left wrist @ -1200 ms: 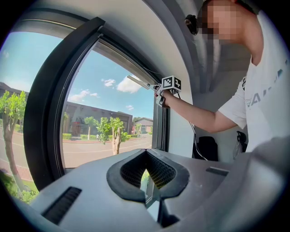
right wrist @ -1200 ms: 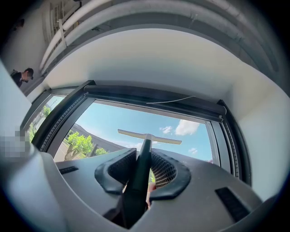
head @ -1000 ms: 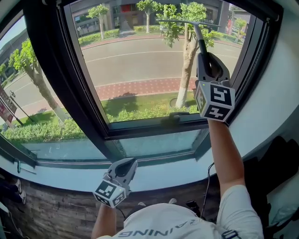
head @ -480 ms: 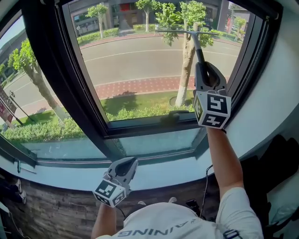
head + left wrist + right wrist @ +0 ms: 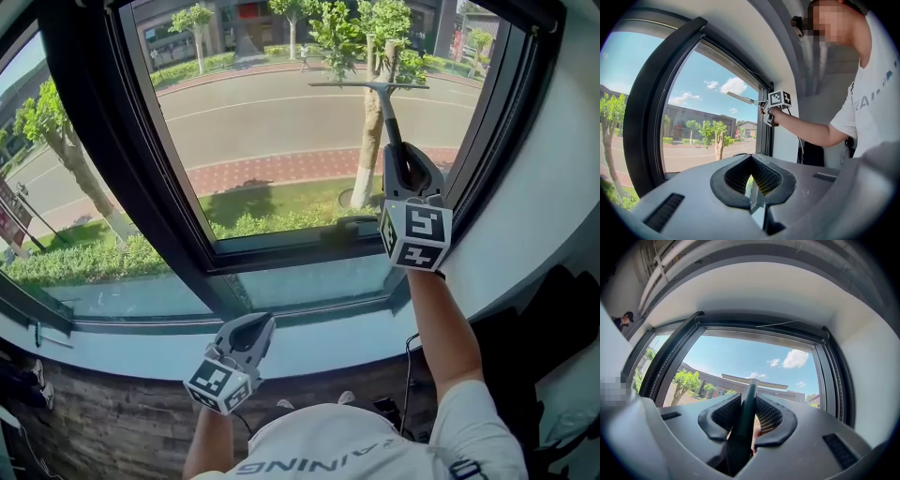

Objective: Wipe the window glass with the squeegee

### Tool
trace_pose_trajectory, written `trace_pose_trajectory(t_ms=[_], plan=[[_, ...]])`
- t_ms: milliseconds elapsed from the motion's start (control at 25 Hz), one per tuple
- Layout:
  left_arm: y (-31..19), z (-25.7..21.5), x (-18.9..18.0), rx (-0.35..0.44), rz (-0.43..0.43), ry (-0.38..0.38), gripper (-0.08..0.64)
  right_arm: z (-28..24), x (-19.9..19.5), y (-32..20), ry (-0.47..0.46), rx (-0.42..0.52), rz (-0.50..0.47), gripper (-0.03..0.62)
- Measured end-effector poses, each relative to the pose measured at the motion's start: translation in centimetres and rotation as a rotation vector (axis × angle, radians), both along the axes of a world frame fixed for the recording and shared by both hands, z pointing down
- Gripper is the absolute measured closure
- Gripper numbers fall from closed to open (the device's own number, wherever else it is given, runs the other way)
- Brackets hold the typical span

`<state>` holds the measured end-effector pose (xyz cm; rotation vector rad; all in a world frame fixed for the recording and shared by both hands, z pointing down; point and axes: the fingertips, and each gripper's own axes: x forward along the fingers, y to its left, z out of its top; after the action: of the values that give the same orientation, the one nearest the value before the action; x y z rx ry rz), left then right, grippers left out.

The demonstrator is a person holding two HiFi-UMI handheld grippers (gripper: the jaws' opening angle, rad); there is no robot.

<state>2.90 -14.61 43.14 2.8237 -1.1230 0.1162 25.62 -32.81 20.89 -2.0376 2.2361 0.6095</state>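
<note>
Counted: two grippers, one squeegee, one marker cube (image 5: 415,234) per gripper. At 7 o'clock in head view: left gripper (image 5: 251,330), low by the sill (image 5: 122,352), jaws drawn together, nothing between them. At 12 o'clock: window glass (image 5: 272,141) in dark frame (image 5: 141,187). At 2 o'clock: right gripper (image 5: 403,171), raised, jaws clamped on the squeegee (image 5: 367,84) handle. Blade level at the glass at 1 o'clock, contact not resolvable; handle slanting down toward 5 o'clock into the jaws.
</note>
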Motion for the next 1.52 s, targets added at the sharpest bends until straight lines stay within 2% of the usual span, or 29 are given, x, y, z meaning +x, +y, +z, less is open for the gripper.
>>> trace_pose_trajectory(t_ms=[440,1520], plan=[[0.2,0.6,-0.3,-0.012,-0.005,0.005,0.546,4.7,0.1,0.3,0.010,-0.071,0.006,0.494],[0.0,1.8,0.3,-0.056,-0.008,0.000,0.546,18.8,1.4,0.5,-0.025,-0.323,0.004,0.494]])
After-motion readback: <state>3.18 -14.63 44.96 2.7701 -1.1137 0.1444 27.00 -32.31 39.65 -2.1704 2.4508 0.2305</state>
